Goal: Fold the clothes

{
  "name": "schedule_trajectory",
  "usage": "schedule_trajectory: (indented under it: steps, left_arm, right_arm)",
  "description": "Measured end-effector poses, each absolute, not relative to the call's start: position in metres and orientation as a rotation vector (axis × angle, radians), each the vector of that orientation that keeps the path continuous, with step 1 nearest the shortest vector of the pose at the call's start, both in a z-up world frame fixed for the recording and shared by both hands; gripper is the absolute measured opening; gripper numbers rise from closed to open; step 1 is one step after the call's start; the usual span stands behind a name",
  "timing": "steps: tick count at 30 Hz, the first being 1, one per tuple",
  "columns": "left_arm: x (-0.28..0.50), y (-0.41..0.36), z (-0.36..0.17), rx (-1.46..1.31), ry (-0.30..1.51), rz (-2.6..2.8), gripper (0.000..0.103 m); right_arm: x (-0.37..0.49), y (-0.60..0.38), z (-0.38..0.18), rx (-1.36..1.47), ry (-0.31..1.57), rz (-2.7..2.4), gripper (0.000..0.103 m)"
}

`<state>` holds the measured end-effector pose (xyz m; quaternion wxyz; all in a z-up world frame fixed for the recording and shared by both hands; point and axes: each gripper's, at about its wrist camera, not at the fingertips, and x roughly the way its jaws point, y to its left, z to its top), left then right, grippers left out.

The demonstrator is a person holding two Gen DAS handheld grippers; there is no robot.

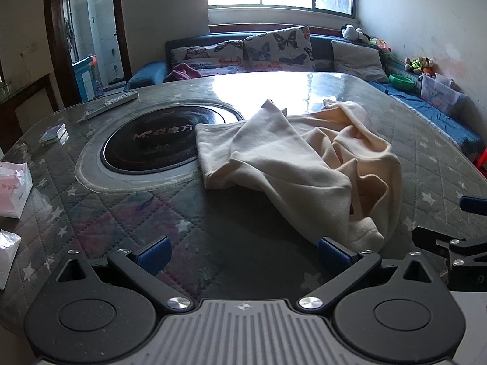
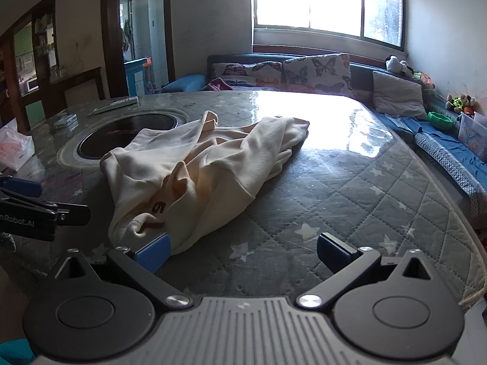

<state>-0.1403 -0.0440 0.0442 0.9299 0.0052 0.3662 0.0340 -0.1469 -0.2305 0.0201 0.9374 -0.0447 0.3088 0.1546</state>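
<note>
A cream garment (image 1: 292, 164) lies crumpled on the quilted star-print table cover (image 1: 127, 213); in the right wrist view the same garment (image 2: 197, 170) shows dark printed digits near its front hem. My left gripper (image 1: 243, 252) is open just short of the garment's near edge, its right blue pad (image 1: 333, 252) close to the hem. My right gripper (image 2: 243, 251) is open too, its left blue pad (image 2: 153, 251) beside the hem. Nothing is held between either pair of fingers. Each gripper shows at the edge of the other's view.
A round black cooktop (image 1: 152, 143) is set into the table, partly under the garment. A remote (image 1: 112, 103), a small box (image 1: 54, 133) and white bags (image 1: 12, 188) lie at the left. A sofa with butterfly cushions (image 1: 274, 51) and a blue bench (image 1: 435, 115) ring the table.
</note>
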Motion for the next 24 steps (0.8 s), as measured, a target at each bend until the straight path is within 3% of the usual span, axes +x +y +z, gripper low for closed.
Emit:
schedule_trajectory:
  steps: [24]
  left_arm:
    - [-0.144, -0.059, 0.038, 0.078, 0.815, 0.05, 0.103]
  right_arm:
    - [-0.156, -0.224, 0.018, -0.162, 0.668, 0.355, 0.103]
